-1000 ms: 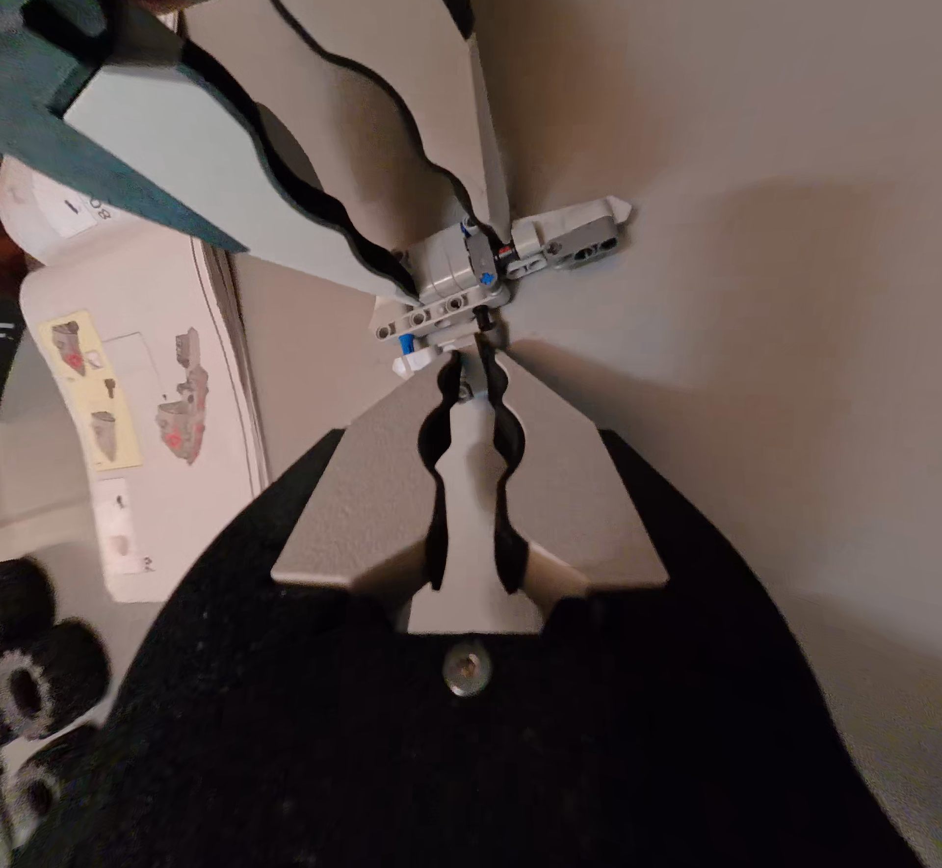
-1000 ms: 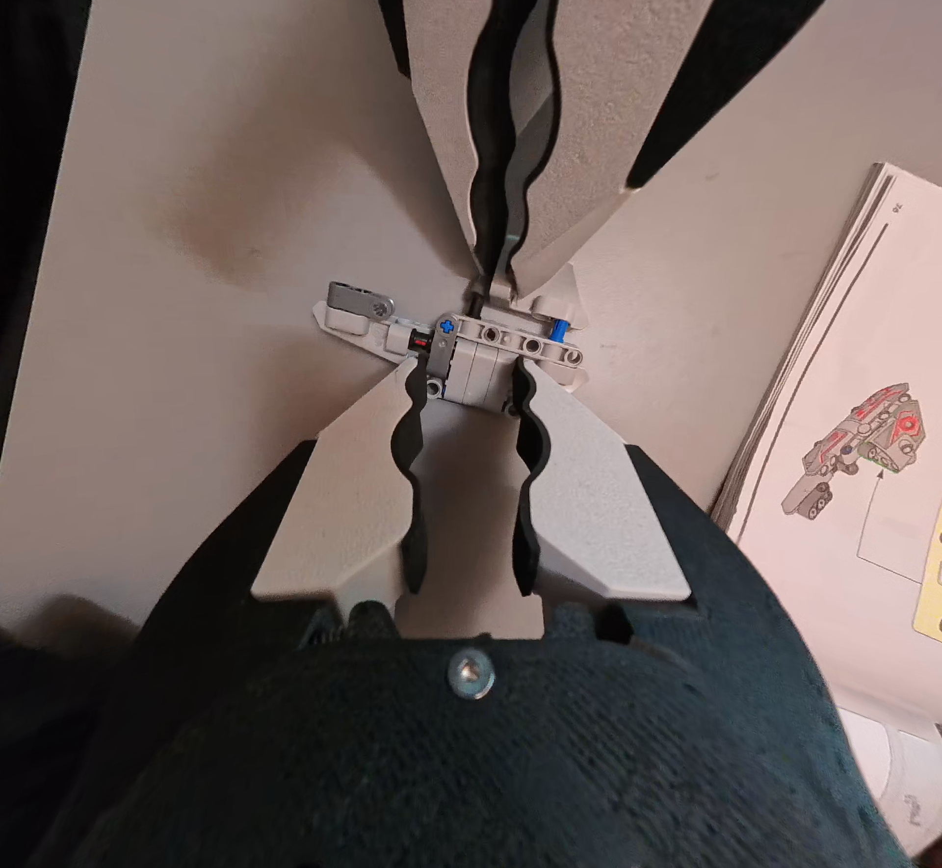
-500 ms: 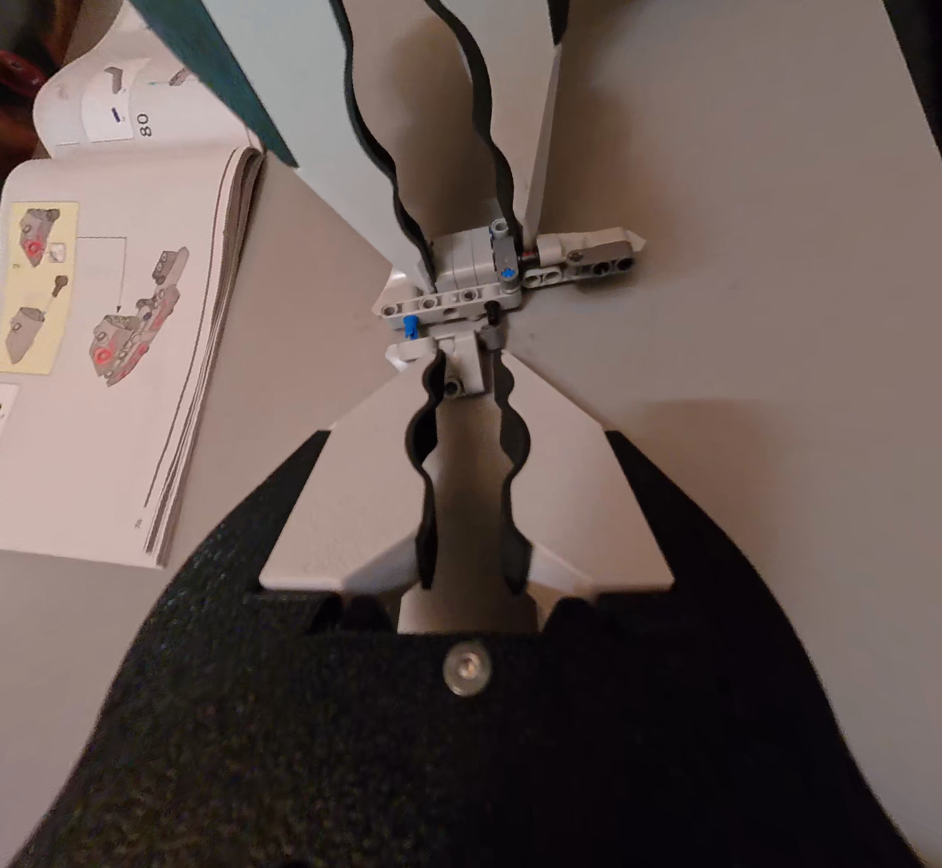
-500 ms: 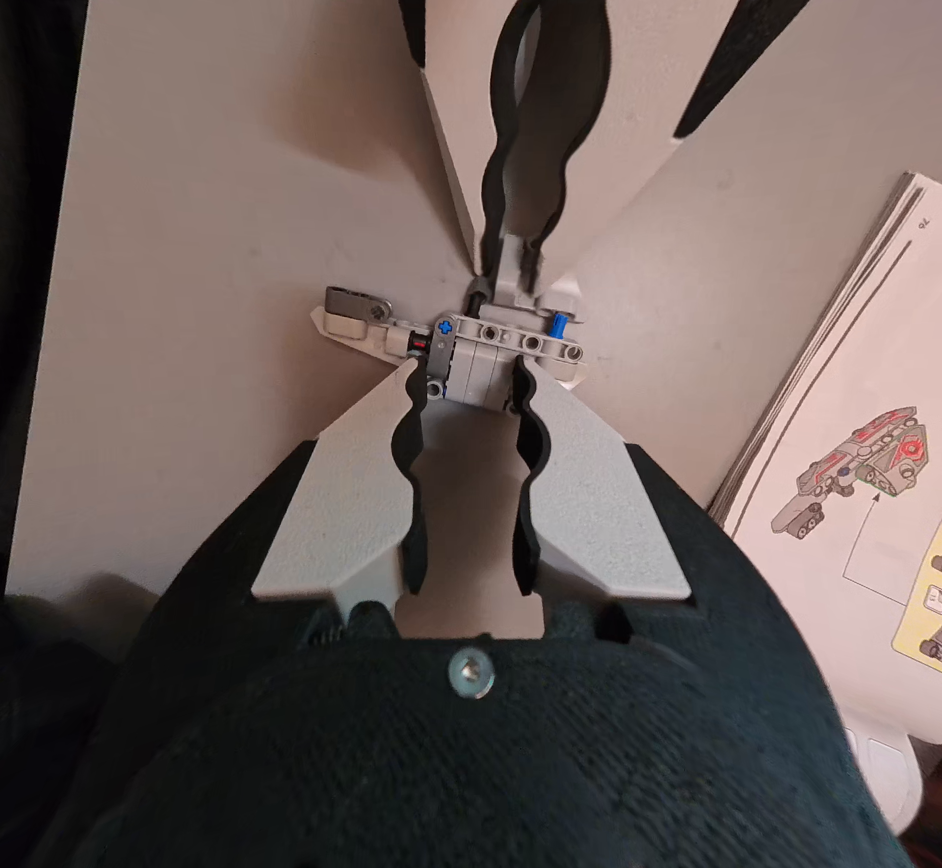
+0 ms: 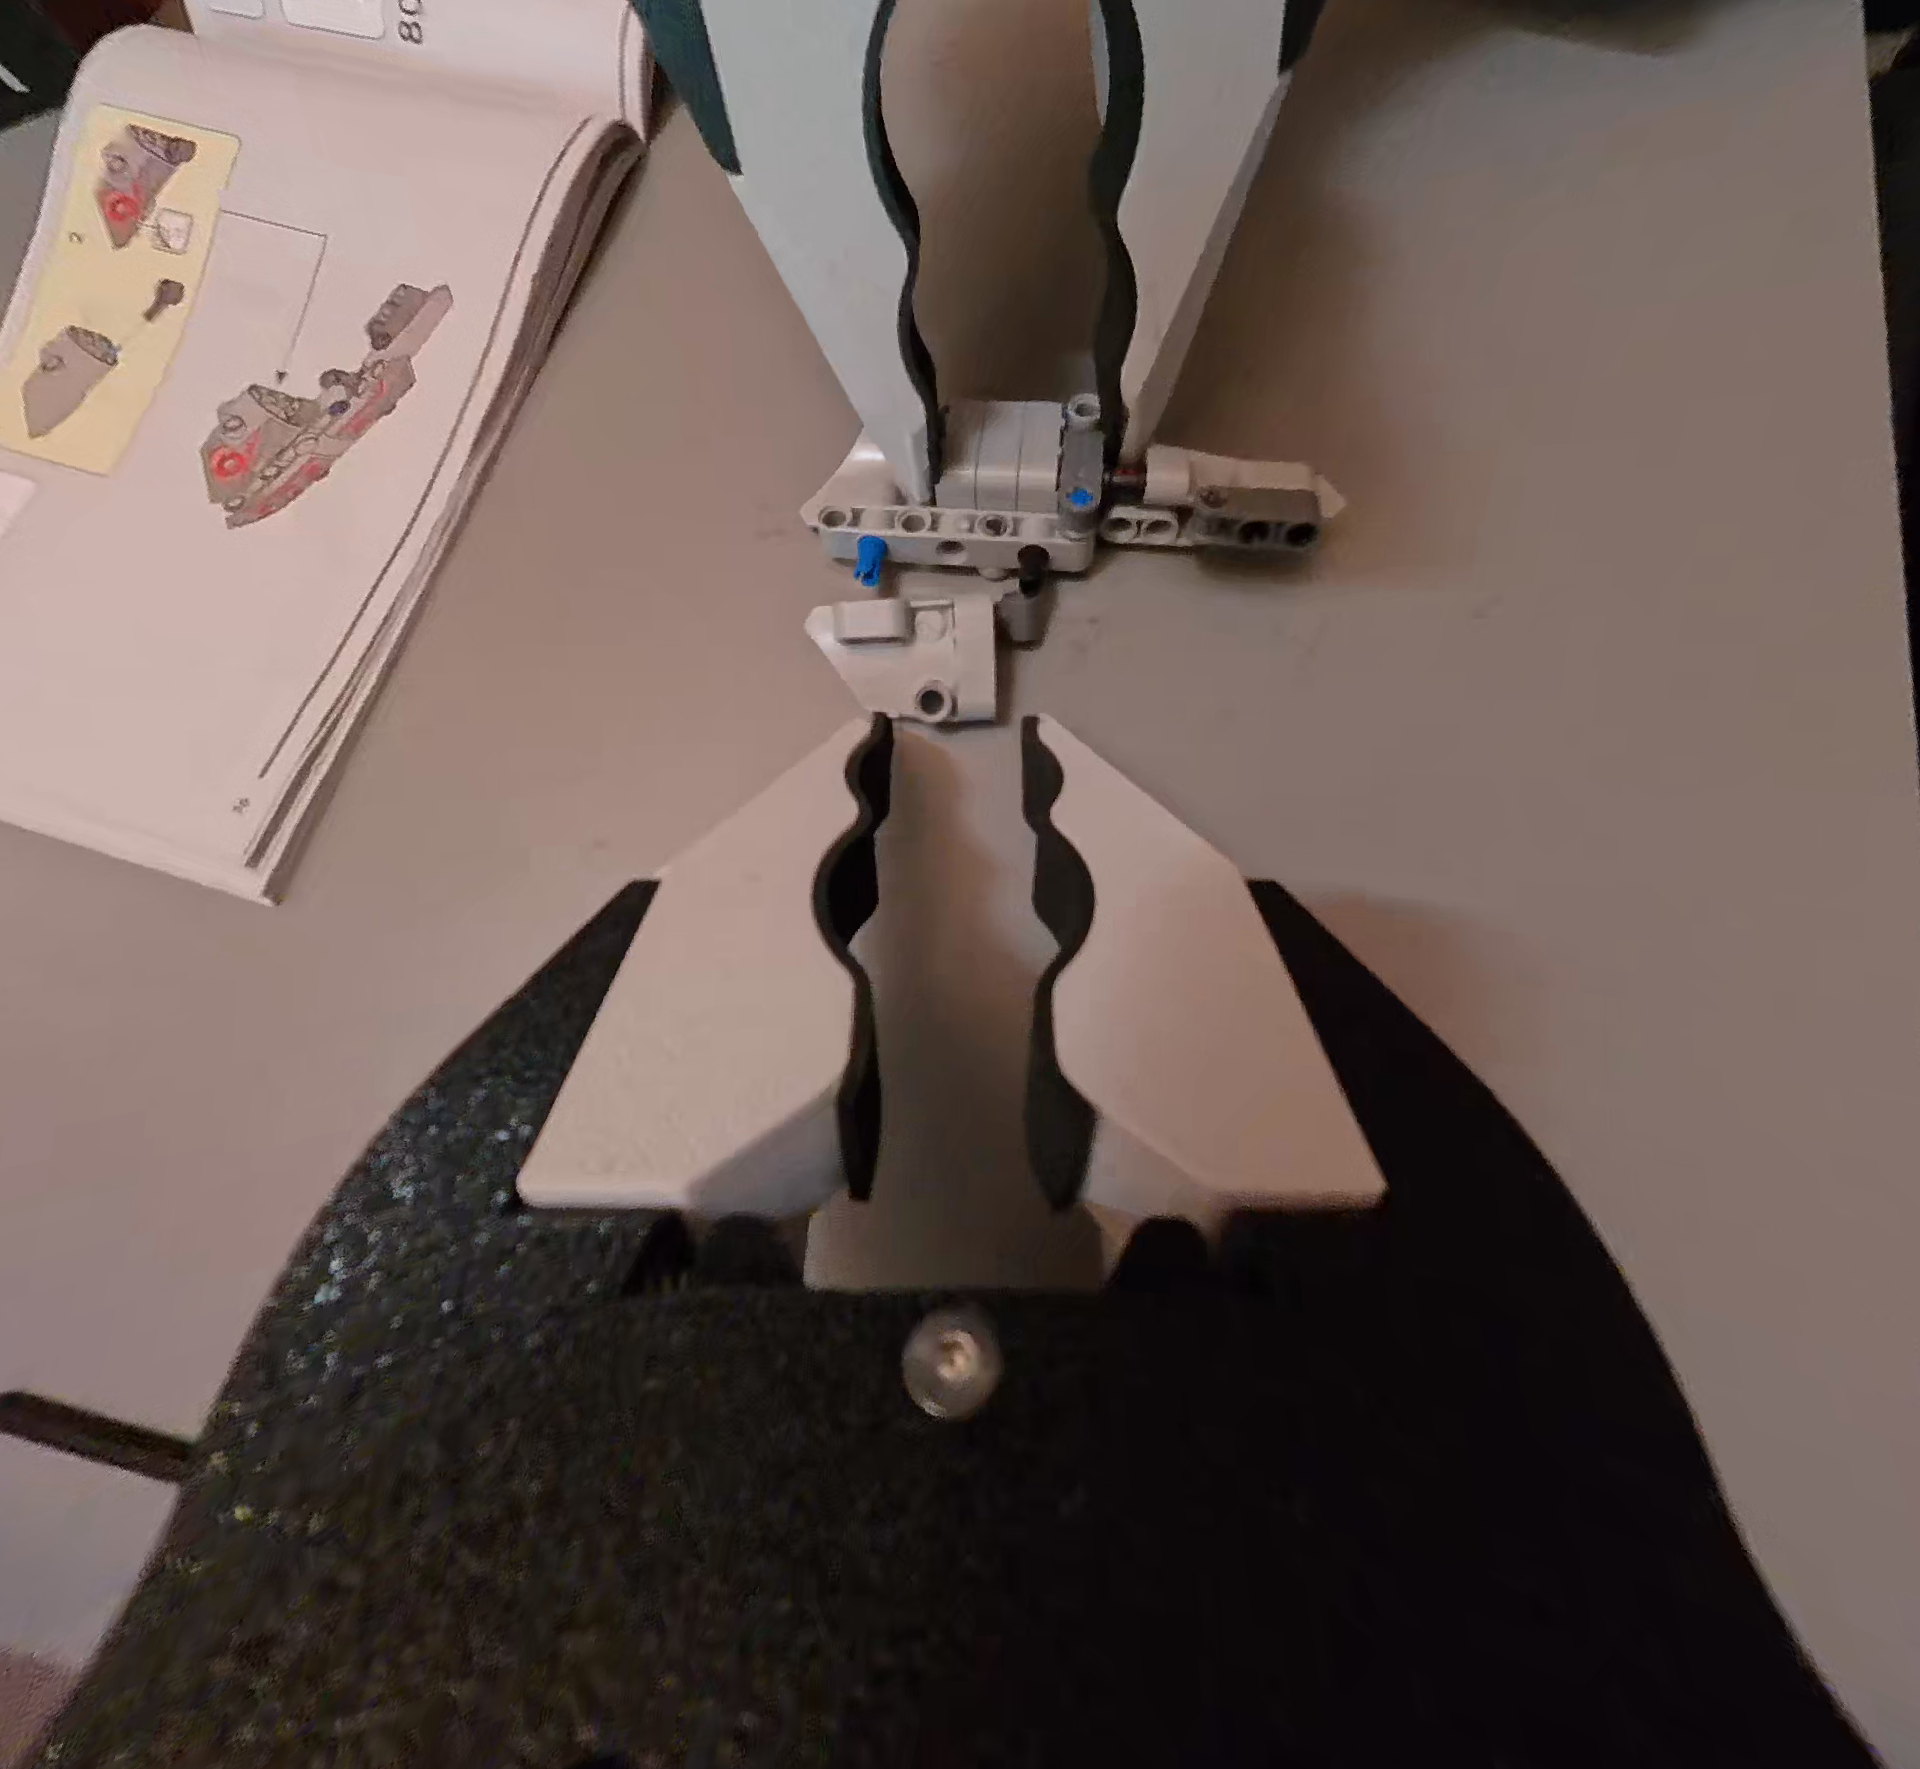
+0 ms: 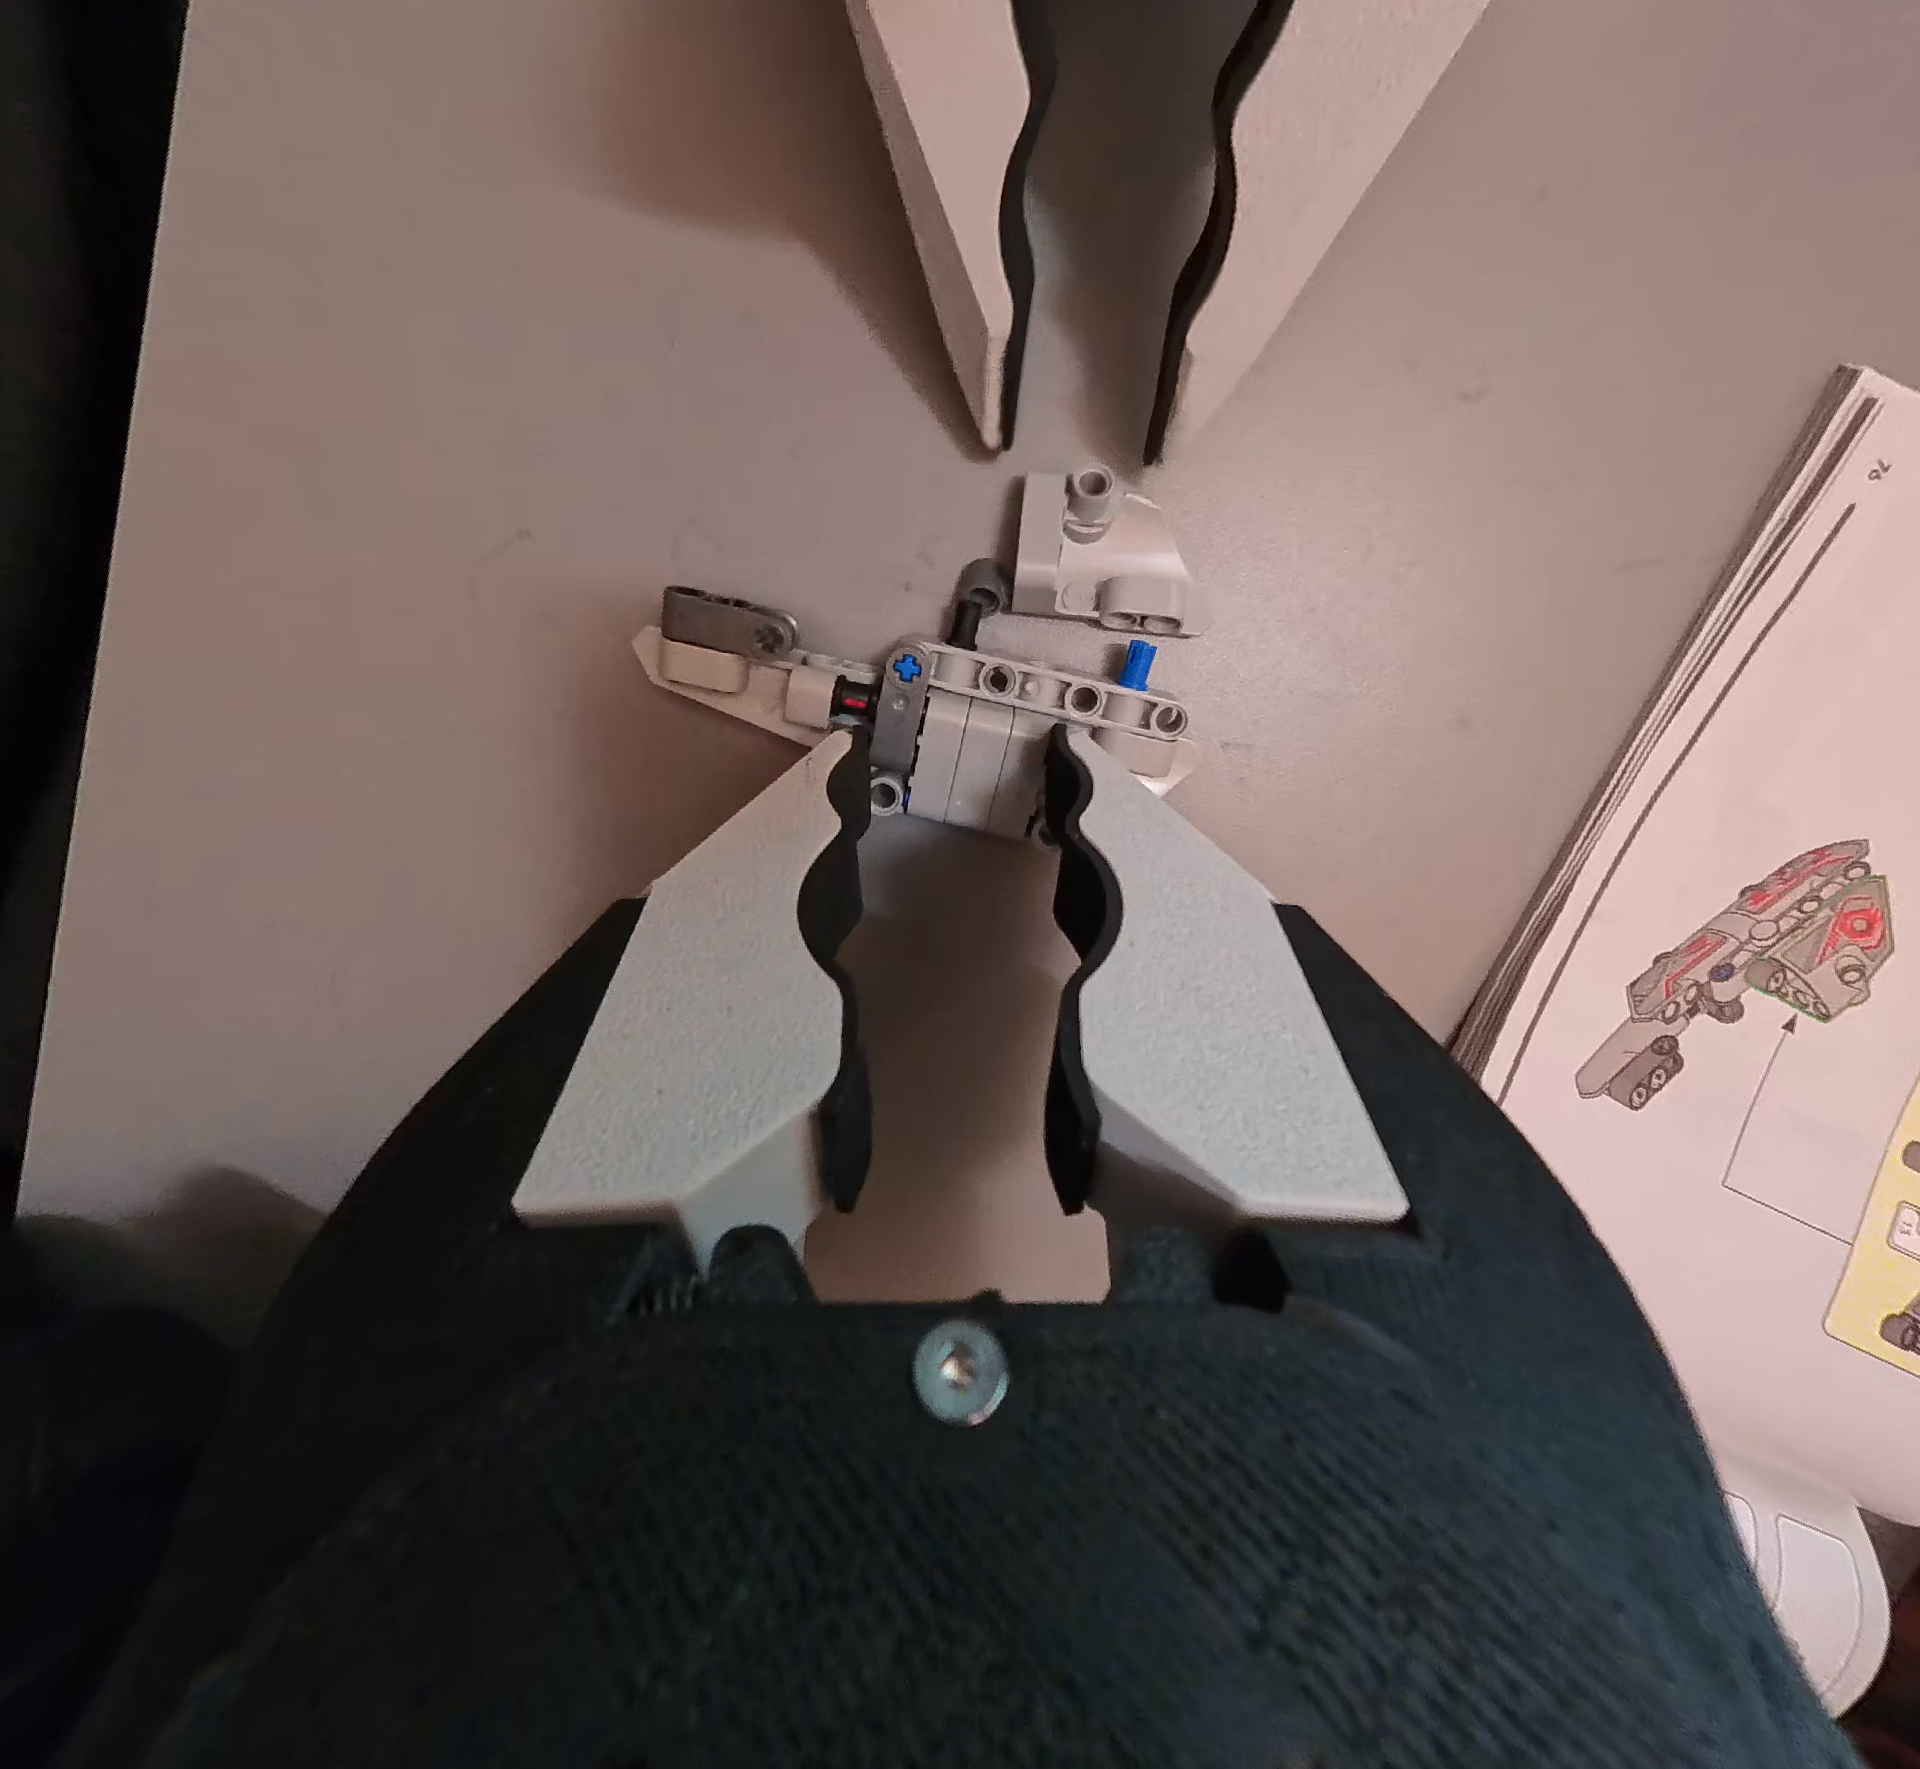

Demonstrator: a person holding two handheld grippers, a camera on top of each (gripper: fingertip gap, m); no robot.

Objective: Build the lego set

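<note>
The grey lego assembly is lying on the worktop, its block gripped between the right gripper's jaws, apparently steadying it. The left gripper is hovering just short of the white panel piece, jaws open and empty. The instruction booklet is lying open beside it for reference.

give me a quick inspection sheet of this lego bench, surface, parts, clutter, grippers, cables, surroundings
Surface: pale grey table, faint scuffs.
Job's things: grey lego assembly with a blue pin; small grey sub-part on its far side from the right gripper, whether joined cannot be told; open instruction booklet.
Clutter: nothing seen.
Grippers: right hand-held gripper clamped on the assembly's block; left hand-held gripper open, just short of the sub-part.
Cables: nothing seen.
Surroundings: dark beyond the table edge.
</note>
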